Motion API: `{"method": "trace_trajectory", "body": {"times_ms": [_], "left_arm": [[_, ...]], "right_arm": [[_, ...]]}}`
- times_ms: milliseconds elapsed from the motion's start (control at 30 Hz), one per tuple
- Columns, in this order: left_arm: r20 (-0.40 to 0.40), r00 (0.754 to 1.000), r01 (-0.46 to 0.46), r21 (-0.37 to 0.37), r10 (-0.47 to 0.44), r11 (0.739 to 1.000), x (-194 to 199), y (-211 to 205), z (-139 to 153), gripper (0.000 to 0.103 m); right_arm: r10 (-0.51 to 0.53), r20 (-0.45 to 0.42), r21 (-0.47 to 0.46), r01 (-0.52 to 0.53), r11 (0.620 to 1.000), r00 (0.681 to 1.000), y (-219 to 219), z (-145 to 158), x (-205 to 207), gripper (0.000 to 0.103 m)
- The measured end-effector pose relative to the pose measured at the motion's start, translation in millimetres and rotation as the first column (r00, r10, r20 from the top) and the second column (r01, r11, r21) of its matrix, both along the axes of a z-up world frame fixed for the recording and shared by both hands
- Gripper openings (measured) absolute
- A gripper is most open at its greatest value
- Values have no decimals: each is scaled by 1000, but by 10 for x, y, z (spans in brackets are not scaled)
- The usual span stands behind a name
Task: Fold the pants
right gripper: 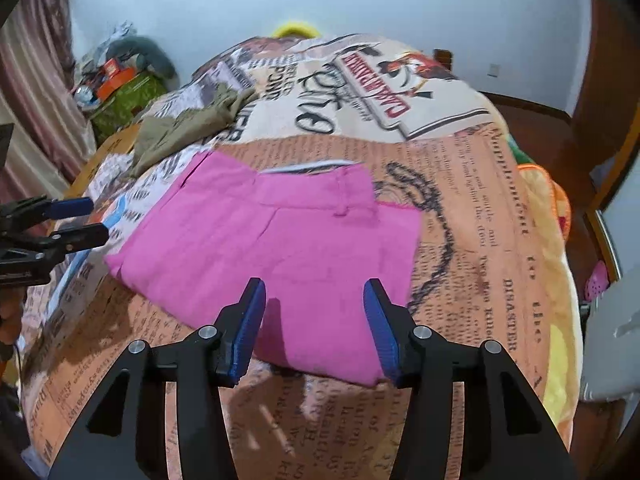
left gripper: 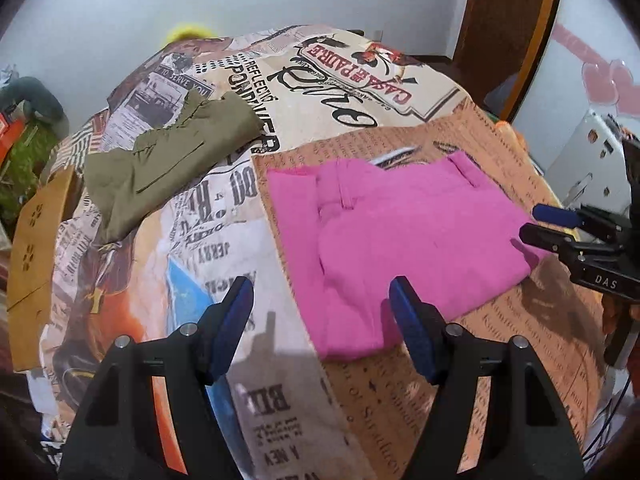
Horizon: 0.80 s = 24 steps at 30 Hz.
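A: From the left wrist, what shows?
B: The left tool is spread wide, grasping nothing, above the near edge of the pink pants. They lie folded flat on the newspaper-print bedspread. Olive pants lie well apart, farther left.
A: And the right wrist?
B: The right tool is released too, fingers apart over the pink pants' near edge. The left tool sits at the frame's left, also empty.

Yellow object mostly hidden behind the bedspread.
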<state>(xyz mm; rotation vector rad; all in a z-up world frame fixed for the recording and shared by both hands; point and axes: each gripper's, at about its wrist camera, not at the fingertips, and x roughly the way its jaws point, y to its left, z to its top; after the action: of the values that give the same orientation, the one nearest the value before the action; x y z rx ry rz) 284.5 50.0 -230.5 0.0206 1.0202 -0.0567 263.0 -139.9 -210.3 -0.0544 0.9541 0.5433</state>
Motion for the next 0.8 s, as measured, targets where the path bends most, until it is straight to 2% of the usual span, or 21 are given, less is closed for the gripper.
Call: {"method": "trace_trajectory", "body": {"times_ms": [100,167,200,300,467,500,533,567,700,800], "left_arm": [[-59,998,-13,-41,11,999,91,13,-178,64],[-111,994,-10,-75,2,997,118,10,-337,51],[-123,992,-9,-84,-1,996,111,-1,-405,50],[-106,994,-11,-89,2,996,62,-25,-479,48],[-122,992,-16,-159,-4,987,59,44,-483,32],[-121,993,-19,-152,0,988,53,46,-480,27],[-118,993,-28,-118,14,993,42,40,-484,16],[-117,993,-33,-99,22,995,39,44,-490,13],[-107,994,-43,-80,35,996,6,53,-493,12],[-89,996,-21,0,21,1000,-30,-29,-499,12]], "right_arm": [[-23,-12,-1,23,1000,1000,-50,-48,30,47],[-29,-23,-18,28,999,999,-53,-129,33,44],[-29,-35,-27,28,999,999,-52,-180,39,42],[-32,-68,-6,31,999,997,-80,-288,51,38],[-7,-61,-3,7,1000,998,-60,-299,28,25],[0,-50,-14,-1,1000,999,-48,-292,14,24],[8,-40,-26,-9,1000,999,-38,-287,-4,22],[11,-34,-32,-13,999,999,-37,-289,-5,21],[36,-7,-70,-36,997,999,-19,-286,-47,18],[55,7,-97,-54,994,998,-8,-286,-66,16]]}}
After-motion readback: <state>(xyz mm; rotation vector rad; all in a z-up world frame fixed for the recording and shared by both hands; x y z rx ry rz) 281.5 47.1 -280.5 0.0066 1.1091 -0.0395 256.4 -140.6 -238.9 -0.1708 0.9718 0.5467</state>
